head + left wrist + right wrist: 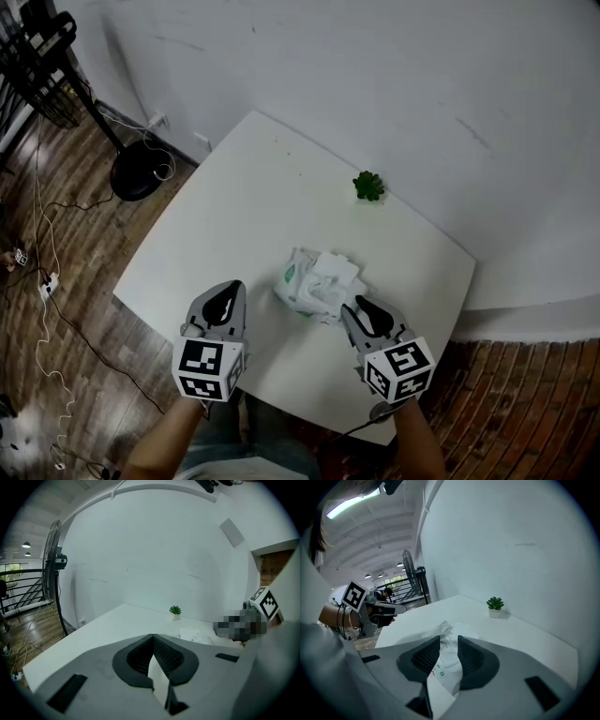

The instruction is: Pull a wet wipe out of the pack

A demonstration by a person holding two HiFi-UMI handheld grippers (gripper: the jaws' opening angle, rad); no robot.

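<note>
The wet wipe pack (302,286) lies near the middle of the white table (234,202), white with green print, and a crumpled white wipe (335,269) sticks up from its top. My right gripper (359,306) hovers at the pack's near right edge. Its jaws stand a little apart, and between them the pack (446,660) shows with nothing gripped. My left gripper (230,291) is to the left of the pack and apart from it. In the left gripper view its jaws meet at the tips (152,636), empty, with the pack (191,634) ahead to the right.
A small green plant in a white pot (368,186) stands near the table's far edge by the white wall. A floor fan's black base (137,174) and cables lie on the wooden floor to the left. The table's near edge runs just under both grippers.
</note>
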